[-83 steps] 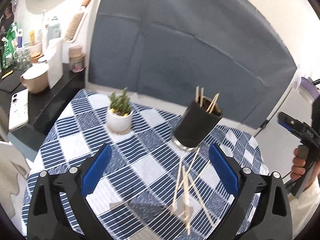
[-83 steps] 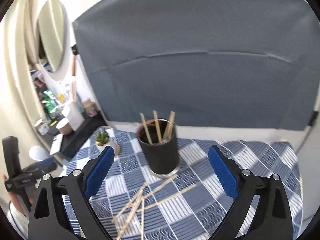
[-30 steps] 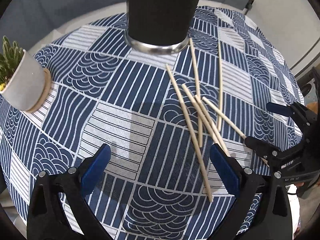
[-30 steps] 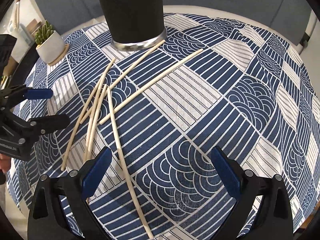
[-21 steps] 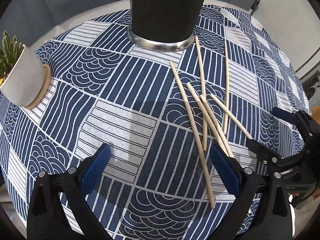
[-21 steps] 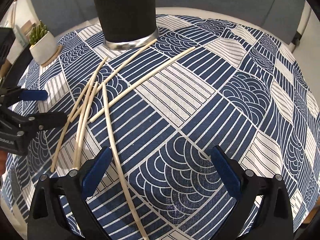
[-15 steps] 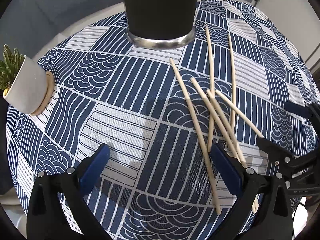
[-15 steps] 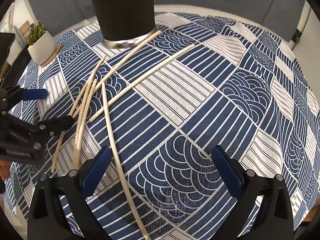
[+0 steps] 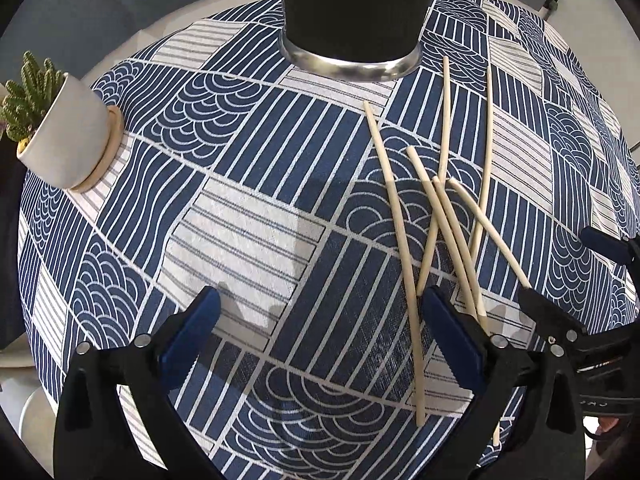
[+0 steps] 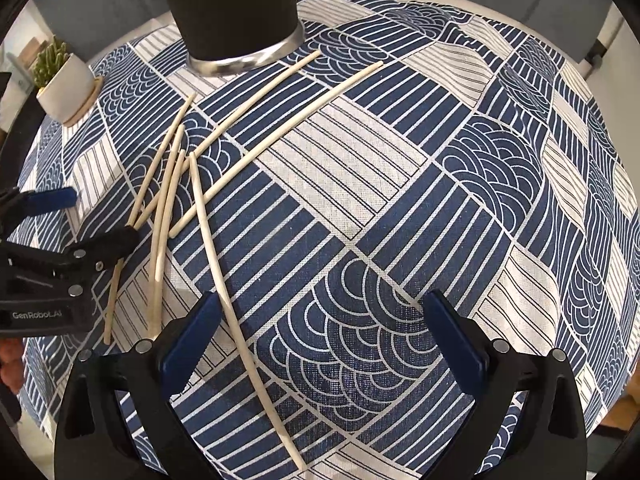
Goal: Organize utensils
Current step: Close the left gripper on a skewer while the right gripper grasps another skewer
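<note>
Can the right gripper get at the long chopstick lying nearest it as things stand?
Probably yes. The long chopstick lies flat on the tablecloth, running just inside the right gripper's left jaw. Its jaws stand wide and empty, and nothing covers that stretch; the left gripper sits off to the side.

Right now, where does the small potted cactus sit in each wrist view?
Left wrist: the potted cactus sits at the far left edge, mid-height, on its wooden coaster.
Right wrist: the cactus is small, upper left, near the rim.
Shared landmark: the black utensil cup at top centre.
</note>
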The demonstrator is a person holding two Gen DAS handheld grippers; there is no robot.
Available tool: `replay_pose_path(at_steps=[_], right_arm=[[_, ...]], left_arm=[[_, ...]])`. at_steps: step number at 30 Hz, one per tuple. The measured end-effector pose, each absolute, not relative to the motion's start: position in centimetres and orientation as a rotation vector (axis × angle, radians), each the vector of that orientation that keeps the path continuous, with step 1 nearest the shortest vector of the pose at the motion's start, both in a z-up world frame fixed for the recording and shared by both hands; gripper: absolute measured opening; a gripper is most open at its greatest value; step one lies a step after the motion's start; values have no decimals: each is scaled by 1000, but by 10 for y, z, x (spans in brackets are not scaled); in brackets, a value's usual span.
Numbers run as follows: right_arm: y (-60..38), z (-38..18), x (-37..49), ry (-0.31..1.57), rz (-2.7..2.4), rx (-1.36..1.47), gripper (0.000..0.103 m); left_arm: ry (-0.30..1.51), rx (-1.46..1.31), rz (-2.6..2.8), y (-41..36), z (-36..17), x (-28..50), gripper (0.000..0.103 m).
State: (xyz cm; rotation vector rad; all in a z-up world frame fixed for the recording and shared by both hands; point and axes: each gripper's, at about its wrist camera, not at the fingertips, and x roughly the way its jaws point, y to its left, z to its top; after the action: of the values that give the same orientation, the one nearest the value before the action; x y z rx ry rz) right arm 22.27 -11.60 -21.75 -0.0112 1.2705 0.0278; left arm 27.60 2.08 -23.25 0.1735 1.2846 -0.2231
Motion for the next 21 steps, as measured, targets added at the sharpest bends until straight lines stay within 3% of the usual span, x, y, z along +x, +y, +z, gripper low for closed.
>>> replay_pose_path(at_steps=[2,4,6,8,9,11,14,21], right_arm=[[-117,-215,224,1276,4,11,90],[-111,-208,227,1259,27,-6,69],[-105,-204,229,1254,74,-42,45],[-101,-202,228,1246,106,-60,32],[-102,-202,227,1243,107,-55,17],[-112,-201,228,1244,102,-19,5],[-123,-202,225,1248,123,57,5],[-158,-194,226,1230,133,263,5]], left_arm=[[1276,181,-234,23,-228,272,83],[1271,190,-248,26,-223,269,68],[1270,195,-260,31,-218,267,46],[1272,203,-275,36,-215,265,33],[1274,201,-279,42,-213,264,25],[1284,186,-287,51,-212,262,13],[1290,122,-282,71,-214,261,5],[1291,-134,-414,114,-215,261,5]])
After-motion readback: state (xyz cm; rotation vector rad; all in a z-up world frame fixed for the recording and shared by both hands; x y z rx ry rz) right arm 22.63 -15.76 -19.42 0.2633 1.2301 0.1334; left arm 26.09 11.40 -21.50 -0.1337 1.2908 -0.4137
